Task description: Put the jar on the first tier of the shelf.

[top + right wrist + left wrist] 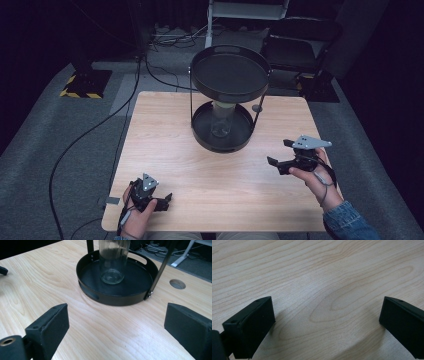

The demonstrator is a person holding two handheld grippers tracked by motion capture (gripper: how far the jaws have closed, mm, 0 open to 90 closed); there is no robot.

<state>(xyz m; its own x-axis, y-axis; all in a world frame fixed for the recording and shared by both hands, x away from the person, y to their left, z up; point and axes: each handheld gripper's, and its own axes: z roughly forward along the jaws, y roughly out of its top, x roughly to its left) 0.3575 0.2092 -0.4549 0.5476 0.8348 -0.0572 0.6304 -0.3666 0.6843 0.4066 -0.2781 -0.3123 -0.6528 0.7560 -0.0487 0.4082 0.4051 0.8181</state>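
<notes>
A clear glass jar (111,261) is standing upright in the bottom tray (140,293) of a black two-level stand (229,75). The stand is being kept near the far edge of the desk (165,145), about in the middle. The top tray (230,72) is being held up above the jar by thin black rods.

The right hand-held gripper (281,156) is being held near the right edge of the desk, pointing toward the stand. It is well apart from the tray. Its jaws are spread wide and nothing is being gripped between them.

The left hand-held gripper (167,198) is being held low at the near left corner of the desk, well apart from the stand. Its jaws are also spread wide, with bare wood seen between them, and nothing is being held.
</notes>
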